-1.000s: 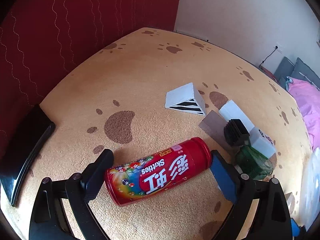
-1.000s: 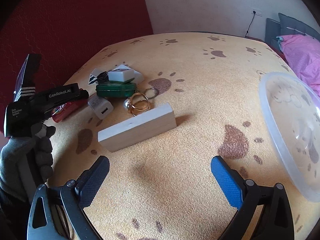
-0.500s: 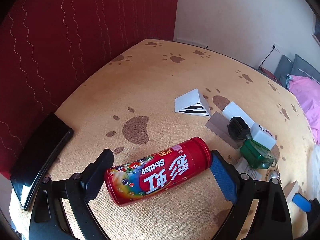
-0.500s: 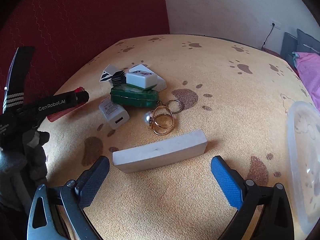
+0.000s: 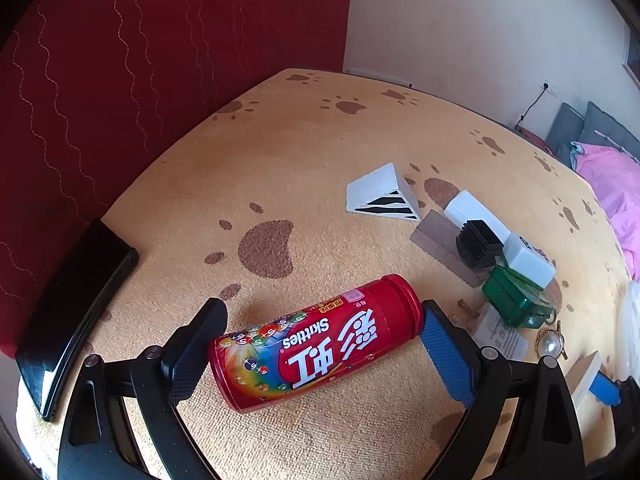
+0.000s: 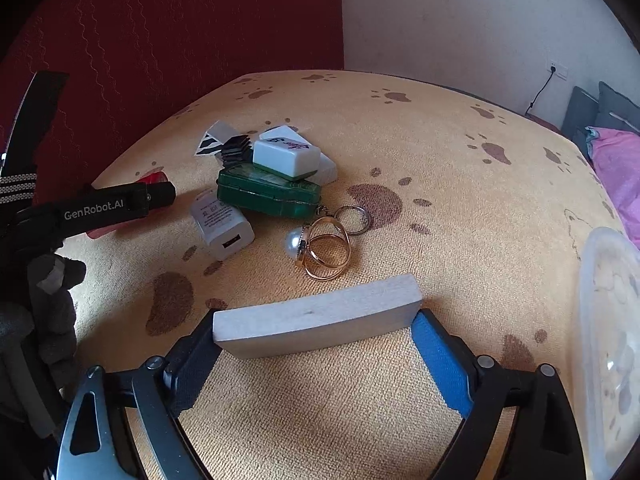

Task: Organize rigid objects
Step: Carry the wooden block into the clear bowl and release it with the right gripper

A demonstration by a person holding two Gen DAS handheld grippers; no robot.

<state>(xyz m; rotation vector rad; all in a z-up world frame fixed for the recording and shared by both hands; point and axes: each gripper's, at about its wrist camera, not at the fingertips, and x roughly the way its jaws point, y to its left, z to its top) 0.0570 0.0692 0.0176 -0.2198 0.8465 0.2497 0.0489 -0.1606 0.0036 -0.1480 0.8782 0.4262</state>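
My left gripper [image 5: 316, 344] is shut on a red Skittles can [image 5: 316, 340], gripped end to end and lifted above the paw-print cloth. My right gripper [image 6: 316, 332] is wide open with its fingertips at both ends of a pale wooden block [image 6: 316, 320] that lies on the cloth. Behind the block lies a pile: a gold pearl ring [image 6: 320, 252], a white USB charger [image 6: 222, 226], a green case [image 6: 268, 194], a mahjong tile [image 6: 286, 156] and a black ribbed cap [image 6: 236, 148].
A clear plastic bowl [image 6: 608, 340] stands at the right edge. A black phone [image 5: 72, 312] lies at the left table edge. A white striped wedge [image 5: 380, 196] and a brown slab [image 5: 436, 240] lie behind the can. The gloved hand with the left gripper [image 6: 100, 208] is at the left.
The left gripper has risen with the can, so the table looks farther away. The right gripper has moved forward until its open fingers reach the wooden block's ends.
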